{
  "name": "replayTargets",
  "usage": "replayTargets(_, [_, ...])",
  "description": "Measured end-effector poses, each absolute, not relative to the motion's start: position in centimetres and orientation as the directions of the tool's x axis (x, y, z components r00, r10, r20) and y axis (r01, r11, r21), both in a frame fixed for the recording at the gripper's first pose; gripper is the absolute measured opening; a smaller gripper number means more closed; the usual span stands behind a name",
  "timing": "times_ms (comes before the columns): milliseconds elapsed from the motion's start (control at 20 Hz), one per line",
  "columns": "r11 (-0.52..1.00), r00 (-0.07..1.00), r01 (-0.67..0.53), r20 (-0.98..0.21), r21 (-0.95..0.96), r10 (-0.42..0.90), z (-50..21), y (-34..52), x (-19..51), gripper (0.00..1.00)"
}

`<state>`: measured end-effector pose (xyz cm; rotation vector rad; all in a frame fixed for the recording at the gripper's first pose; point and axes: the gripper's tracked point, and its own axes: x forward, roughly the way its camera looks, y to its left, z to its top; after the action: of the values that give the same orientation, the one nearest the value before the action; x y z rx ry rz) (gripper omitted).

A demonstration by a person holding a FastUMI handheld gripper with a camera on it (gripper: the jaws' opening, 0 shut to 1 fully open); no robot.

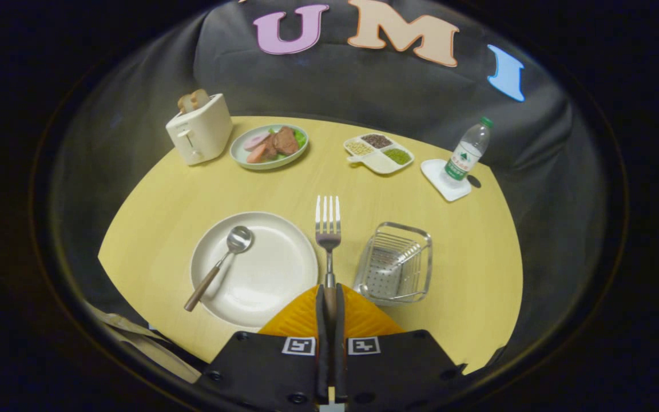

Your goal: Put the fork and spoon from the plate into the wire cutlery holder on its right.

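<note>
Pale wood table (163,217), rounded, set against black cloth. Gripper (329,294): fingers closed together on the handle of the fork (328,229), held up with tines pointing forward, over the gap between plate and holder. Cream plate (272,274), near edge of the table: holds the spoon (221,264), bowl toward the plate's centre, brown handle running out over the plate's left rim. Wire cutlery holder (396,263), just right of the plate, apart from it; its floor looks perforated and nothing can be made out inside.

Far edge, left to right: white toaster (199,130) with bread slices standing in its slots; green plate of sliced meat and greens (269,147); divided white dish (378,153) with dark, pale and green contents; clear water bottle (467,153) with green cap, upright on a white square coaster (441,184).

Fork handle mostly hidden between the fingers; near rim of the cream plate covered by the gripper body.
</note>
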<state>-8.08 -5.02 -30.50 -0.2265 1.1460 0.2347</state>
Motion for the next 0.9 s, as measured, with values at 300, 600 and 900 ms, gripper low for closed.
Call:
replayTargets(300, [0.96,0.379,-0.258,-0.925,-0.11,-0.004,-30.6,-9.2,-8.1,0.08])
replayTargets(600, [0.958,0.346,-0.237,-0.936,-0.159,-0.07,-31.6,-11.8,-9.1,0.08])
replayTargets(900, [0.971,0.367,-0.194,-0.928,-0.139,-0.06,-31.1,-11.9,-8.2,0.14])
